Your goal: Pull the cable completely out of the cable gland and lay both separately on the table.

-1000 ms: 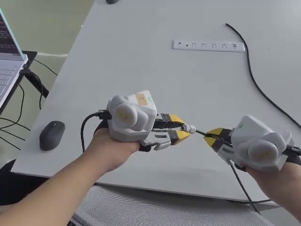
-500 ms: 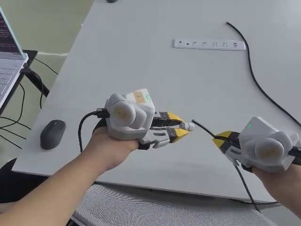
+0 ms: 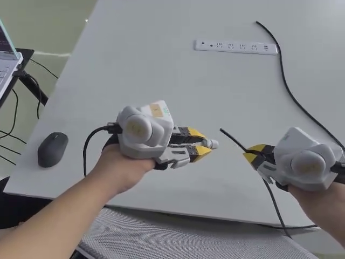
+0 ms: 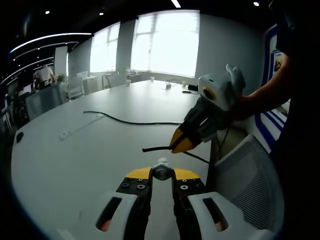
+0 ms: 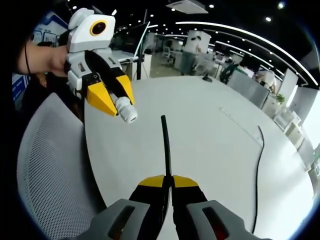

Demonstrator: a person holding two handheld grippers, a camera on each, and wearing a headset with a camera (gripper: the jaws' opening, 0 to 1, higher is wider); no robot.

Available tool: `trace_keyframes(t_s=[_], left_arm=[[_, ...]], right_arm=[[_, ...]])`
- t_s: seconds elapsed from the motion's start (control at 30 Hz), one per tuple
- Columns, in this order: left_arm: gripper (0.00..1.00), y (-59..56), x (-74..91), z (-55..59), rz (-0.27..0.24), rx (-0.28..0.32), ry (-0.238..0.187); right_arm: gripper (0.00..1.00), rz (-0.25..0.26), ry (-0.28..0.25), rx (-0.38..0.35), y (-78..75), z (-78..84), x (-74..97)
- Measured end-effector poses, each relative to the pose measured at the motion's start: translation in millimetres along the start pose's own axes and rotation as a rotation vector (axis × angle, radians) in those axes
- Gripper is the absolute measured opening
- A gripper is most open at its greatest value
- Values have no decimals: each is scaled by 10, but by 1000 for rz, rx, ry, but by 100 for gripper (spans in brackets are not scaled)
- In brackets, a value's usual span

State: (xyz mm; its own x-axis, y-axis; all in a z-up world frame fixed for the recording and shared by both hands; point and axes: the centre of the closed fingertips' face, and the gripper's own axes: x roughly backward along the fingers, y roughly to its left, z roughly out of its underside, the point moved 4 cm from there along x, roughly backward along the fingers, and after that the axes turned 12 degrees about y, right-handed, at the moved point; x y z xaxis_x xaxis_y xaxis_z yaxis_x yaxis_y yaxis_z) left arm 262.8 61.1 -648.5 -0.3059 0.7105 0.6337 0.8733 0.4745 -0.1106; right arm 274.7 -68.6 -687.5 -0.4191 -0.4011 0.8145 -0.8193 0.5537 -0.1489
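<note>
Over the near edge of the white table (image 3: 161, 81), L gripper (image 3: 207, 147) is pinching the small white plastic cable gland (image 3: 213, 144) while R gripper (image 3: 250, 155) is clamping the thin black cable (image 3: 232, 140), tip clear of it, so pull-out seems done; next: laying both down apart.

Open-plan office, prob. a mtg area: big white rounded table (image 3: 161, 65) w/ a power strip (image 3: 236, 47) on it, mouse (image 3: 52, 149) near the edge, laptop (image 3: 6, 65) off to the left. Grey mesh office chair (image 3: 161, 237) at the table's near side. Gripper views: large windows (image 4: 165, 45), ceiling spots + curved light strips (image 5: 240, 30), more chairs (image 4: 42, 102) in the bkgd.
</note>
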Motion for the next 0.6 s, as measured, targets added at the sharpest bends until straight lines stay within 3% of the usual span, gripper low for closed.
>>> trace_keyframes(t_s=[0.23, 0.6], left_arm=[[15, 34, 8, 69, 10, 8, -2], [15, 59, 13, 283, 19, 56, -4]], right_arm=[[0, 6, 18, 15, -6, -105, -2], [0, 11, 45, 66, 26, -282, -96]])
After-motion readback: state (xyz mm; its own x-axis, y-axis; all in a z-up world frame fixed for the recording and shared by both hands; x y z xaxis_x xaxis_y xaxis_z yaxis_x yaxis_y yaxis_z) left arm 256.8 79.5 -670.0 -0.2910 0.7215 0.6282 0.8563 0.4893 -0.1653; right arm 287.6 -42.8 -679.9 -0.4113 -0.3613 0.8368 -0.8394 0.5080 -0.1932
